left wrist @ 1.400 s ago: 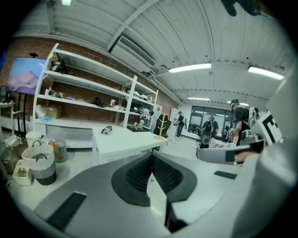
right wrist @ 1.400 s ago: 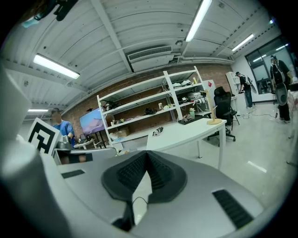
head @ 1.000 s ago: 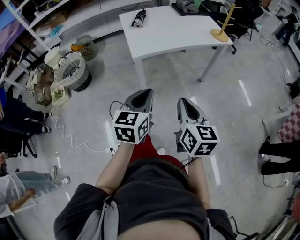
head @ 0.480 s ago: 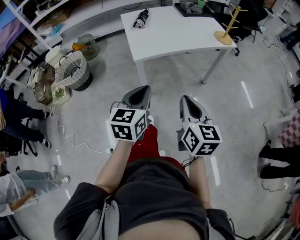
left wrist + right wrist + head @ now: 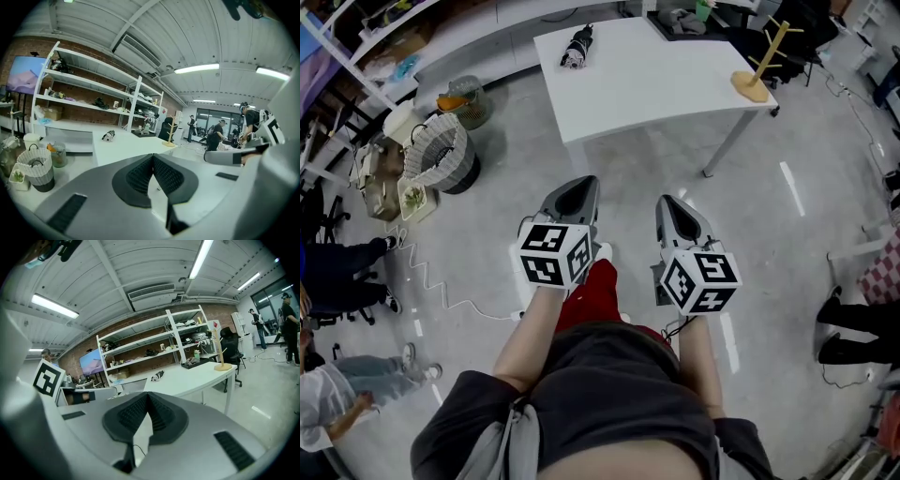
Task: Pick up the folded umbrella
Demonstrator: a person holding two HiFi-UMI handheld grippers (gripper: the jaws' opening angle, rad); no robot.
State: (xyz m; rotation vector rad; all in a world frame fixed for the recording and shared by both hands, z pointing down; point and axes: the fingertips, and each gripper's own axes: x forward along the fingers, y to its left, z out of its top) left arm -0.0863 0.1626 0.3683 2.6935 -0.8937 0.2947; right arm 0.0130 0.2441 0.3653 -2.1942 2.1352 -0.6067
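Where the head view looks down, a black folded umbrella (image 5: 576, 47) lies at the far corner of a white rectangular table (image 5: 675, 84). Left gripper view: left gripper (image 5: 152, 157) clenched, empty; umbrella tiny, indistinct. Right gripper view: right gripper (image 5: 147, 395) clenched, empty.

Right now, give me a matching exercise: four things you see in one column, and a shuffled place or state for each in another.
Column one:
1 folded umbrella
2 wooden rack
3 white basket
4 left gripper

Column two:
A on the floor, left of the white table
B jaws shut, nothing held
C table's right end
D table's far left corner

Pairs: 1-D, 2-C, 3-A, 4-B
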